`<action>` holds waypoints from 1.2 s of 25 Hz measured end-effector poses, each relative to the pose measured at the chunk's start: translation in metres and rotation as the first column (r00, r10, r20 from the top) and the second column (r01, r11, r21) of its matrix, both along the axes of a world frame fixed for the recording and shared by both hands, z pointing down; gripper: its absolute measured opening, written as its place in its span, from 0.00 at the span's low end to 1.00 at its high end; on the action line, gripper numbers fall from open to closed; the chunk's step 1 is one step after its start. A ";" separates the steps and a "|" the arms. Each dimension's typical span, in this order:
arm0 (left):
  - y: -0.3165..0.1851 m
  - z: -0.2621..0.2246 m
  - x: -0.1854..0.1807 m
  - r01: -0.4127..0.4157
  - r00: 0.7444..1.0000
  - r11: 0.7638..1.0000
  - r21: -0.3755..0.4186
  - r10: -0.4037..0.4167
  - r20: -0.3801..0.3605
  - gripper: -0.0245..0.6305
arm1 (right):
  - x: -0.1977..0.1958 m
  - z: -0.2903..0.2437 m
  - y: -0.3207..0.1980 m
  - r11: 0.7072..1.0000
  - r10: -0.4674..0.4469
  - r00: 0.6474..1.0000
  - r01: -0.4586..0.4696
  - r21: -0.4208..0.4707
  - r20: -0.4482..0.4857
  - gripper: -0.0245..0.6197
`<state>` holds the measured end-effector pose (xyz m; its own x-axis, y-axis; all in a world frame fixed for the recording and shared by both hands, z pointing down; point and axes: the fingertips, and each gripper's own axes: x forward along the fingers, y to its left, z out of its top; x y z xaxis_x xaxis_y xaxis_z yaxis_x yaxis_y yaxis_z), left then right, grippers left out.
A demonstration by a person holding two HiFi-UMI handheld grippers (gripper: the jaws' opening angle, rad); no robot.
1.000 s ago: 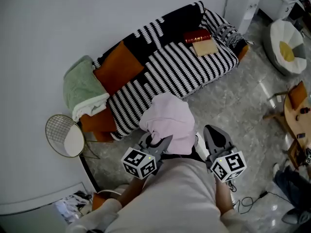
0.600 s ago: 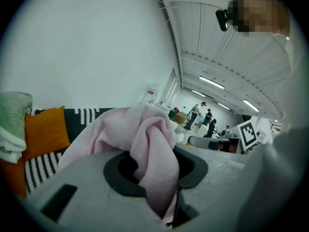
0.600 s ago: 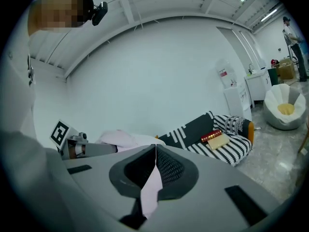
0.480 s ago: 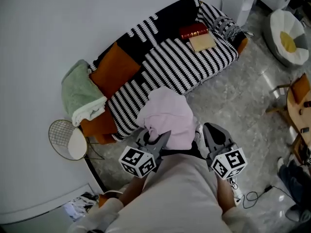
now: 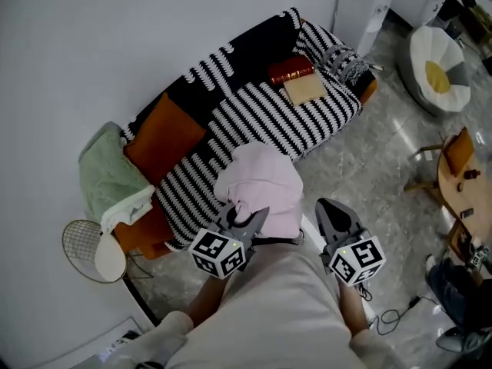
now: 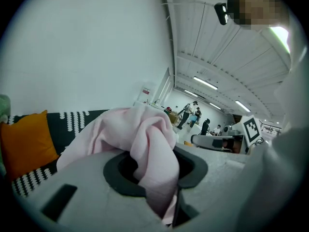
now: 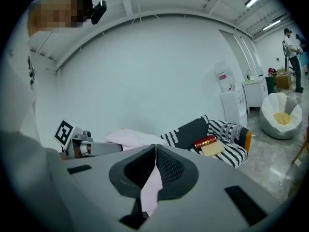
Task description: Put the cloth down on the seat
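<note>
Grey marble-look floor [image 5: 361, 167] under me, plain white wall [image 5: 115, 44] from nine o'clock round to twelve, and one sofa [image 5: 261, 114] in a black-and-white striped cover running along it from ten o'clock up to one. My left claw [image 6: 153, 173] is clamped on a thick bunch of the pink cloth [image 5: 261, 187], fabric spilling up and over its pads. My right claw [image 7: 155, 166] has its jaws pressed together on a thin strip of that same cloth. So the cloth is up in the air, bundled just ahead of both claws at twelve o'clock, overlapping the seat's front edge from where I look and not lying on it. Counting now: one orange cushion [image 5: 164, 135] on the sofa at eleven o'clock, one green blanket [image 5: 108, 179] heaped over the end at ten. Two books sit side by side on the seat at one o'clock, a red book [image 5: 290, 70] and a tan book [image 5: 304, 89] touching it. One round wire side table [image 5: 92, 248] at nine o'clock, beside the sofa's end. One white beanbag [image 5: 434, 68] with a yellow centre, well apart at two o'clock. One white cabinet [image 5: 357, 2] past the sofa's far end. Two claws, one cloth.
</note>
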<state>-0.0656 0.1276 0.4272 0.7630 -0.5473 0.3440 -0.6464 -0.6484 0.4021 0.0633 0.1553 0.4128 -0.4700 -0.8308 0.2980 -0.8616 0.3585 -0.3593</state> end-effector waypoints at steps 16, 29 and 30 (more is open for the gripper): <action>-0.090 0.001 -0.009 -0.109 0.994 0.994 0.021 0.109 -0.014 0.22 | -0.039 0.010 -0.105 0.997 0.043 0.999 -0.041 -0.059 0.029 0.05; -0.146 0.023 -0.022 -0.009 0.999 0.998 -0.062 0.012 0.053 0.22 | -0.034 0.017 -0.181 0.997 -0.030 0.996 0.036 -0.070 0.084 0.05; -0.153 0.022 -0.020 -0.004 0.998 0.998 -0.061 0.008 0.064 0.22 | -0.032 0.017 -0.189 0.997 -0.036 0.995 0.042 -0.065 0.091 0.05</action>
